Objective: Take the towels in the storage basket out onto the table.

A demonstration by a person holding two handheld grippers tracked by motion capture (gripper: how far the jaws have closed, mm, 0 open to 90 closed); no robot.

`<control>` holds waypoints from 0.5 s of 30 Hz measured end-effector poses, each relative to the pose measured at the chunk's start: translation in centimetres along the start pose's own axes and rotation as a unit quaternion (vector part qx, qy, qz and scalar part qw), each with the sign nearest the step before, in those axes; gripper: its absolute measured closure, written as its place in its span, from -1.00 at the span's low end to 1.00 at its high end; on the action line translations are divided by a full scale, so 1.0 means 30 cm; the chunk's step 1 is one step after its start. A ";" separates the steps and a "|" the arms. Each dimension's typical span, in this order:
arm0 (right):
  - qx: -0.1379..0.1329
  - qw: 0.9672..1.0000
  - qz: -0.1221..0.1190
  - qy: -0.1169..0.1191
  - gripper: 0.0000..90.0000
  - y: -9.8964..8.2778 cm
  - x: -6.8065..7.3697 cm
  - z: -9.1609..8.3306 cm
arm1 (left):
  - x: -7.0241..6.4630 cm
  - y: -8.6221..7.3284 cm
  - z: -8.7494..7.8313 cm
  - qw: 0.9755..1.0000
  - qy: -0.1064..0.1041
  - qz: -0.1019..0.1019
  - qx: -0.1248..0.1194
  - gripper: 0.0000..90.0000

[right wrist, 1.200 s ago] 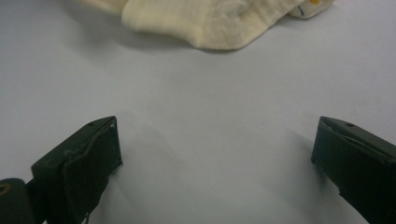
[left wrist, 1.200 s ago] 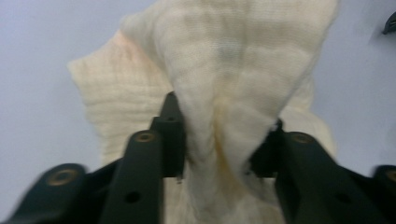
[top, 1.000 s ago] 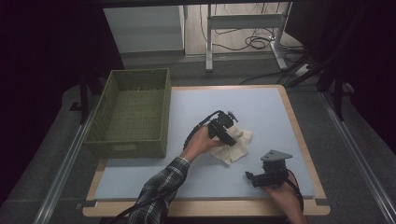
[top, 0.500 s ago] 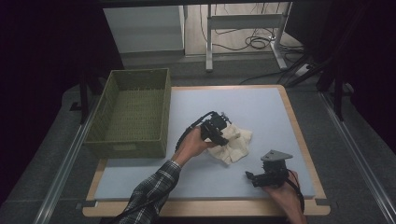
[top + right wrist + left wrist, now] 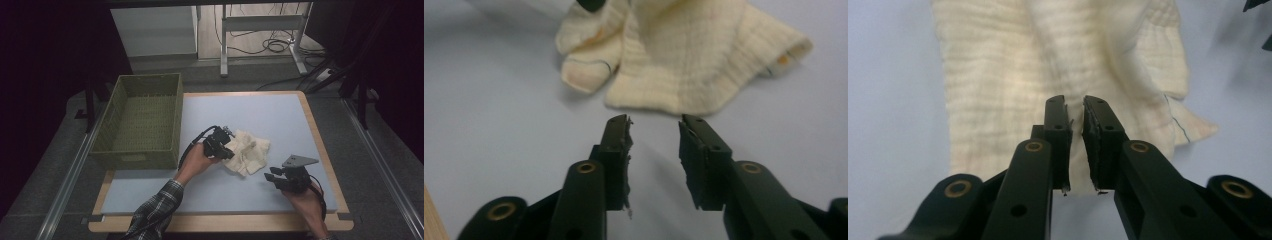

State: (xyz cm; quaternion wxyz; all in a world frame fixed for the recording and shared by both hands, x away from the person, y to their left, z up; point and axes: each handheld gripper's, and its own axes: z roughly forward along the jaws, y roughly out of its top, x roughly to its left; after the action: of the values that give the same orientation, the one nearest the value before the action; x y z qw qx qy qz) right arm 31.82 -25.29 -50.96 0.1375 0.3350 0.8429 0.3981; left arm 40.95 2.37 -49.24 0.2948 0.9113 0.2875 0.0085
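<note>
A crumpled cream cloth lies on the blue mat near the middle of the table. My left gripper rests on its left edge. In the left gripper view its jaws have just been closing to a narrow slit, and a raised fold of the cloth runs into it between the pads. My right gripper sits low on the mat, right of and nearer than the cloth. Its jaws have just been closing too, but a clear gap remains with nothing in it. The cloth lies a little beyond its tips.
A green woven basket stands at the left, overhanging the mat's edge. The blue mat is bordered by a wooden table rim. Beyond the table are a white cabinet, a desk frame and floor cables.
The left hand has slid leftwards, from over the cloth's middle to its left edge. The right hand has stayed where it was.
</note>
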 end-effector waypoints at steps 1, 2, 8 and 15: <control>0.000 1.000 -0.004 0.003 0.50 0.008 -0.001 0.005 | -0.003 -0.006 -0.001 1.000 -0.003 -0.002 -0.003 0.72; 0.003 1.000 -0.007 0.010 0.52 0.017 -0.003 0.016 | -0.008 -0.013 -0.001 1.000 -0.004 -0.004 -0.008 0.70; 0.013 0.999 -0.022 0.034 0.51 0.056 0.002 0.097 | -0.037 -0.039 -0.027 1.000 -0.008 0.007 -0.017 0.51; 0.038 0.997 -0.046 0.041 0.36 0.080 0.032 0.170 | -0.085 -0.063 -0.026 0.999 -0.014 0.035 -0.023 0.21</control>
State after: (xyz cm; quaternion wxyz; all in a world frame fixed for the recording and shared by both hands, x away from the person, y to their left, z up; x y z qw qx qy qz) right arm 34.74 -20.59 -52.38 0.1082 0.2843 0.8767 0.3726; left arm 37.71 2.68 -49.23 0.3194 0.9137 0.2510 0.0129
